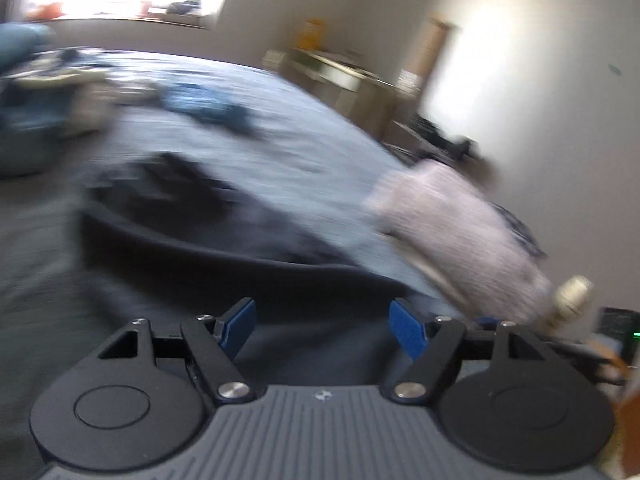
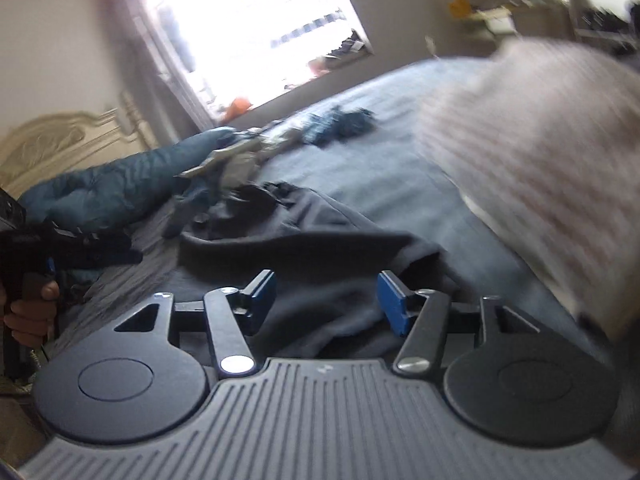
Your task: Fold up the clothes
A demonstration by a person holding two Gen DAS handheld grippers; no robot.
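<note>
Dark garment (image 2: 320,240) lies spread on the blue-grey bedcover (image 2: 392,184), directly ahead of and under both pairs of tongs, its thick folded hem running crosswise in front of the right gripper (image 2: 326,300). Seen from the left wrist, the same cloth (image 1: 224,236) stretches ahead and off to the left of the left gripper (image 1: 326,330), so its long axis seems to run across the line of both tools rather than away from them. Both tongs stand apart with nothing pinched: the left's blue pads are wide with only dark fabric showing below the gap, and the right's pads are moderately apart over the rumpled near edge, not pressing on it as far as the blur allows. The right gripper looks the nearer to the cloth's near edge; the left one, held in a hand (image 2: 28,312) at the far left of the right wrist view, sits off to the side of the hem. A pale ribbed sleeve (image 2: 532,168) crosses to the right of the tongs. Beyond the garment, farther ahead, a heap of unfolded clothes (image 2: 248,152) and a teal quilt (image 2: 120,188) lie toward the window. My reading is that the next grasp turns on each tool taking one end of that crosswise hem.
</note>
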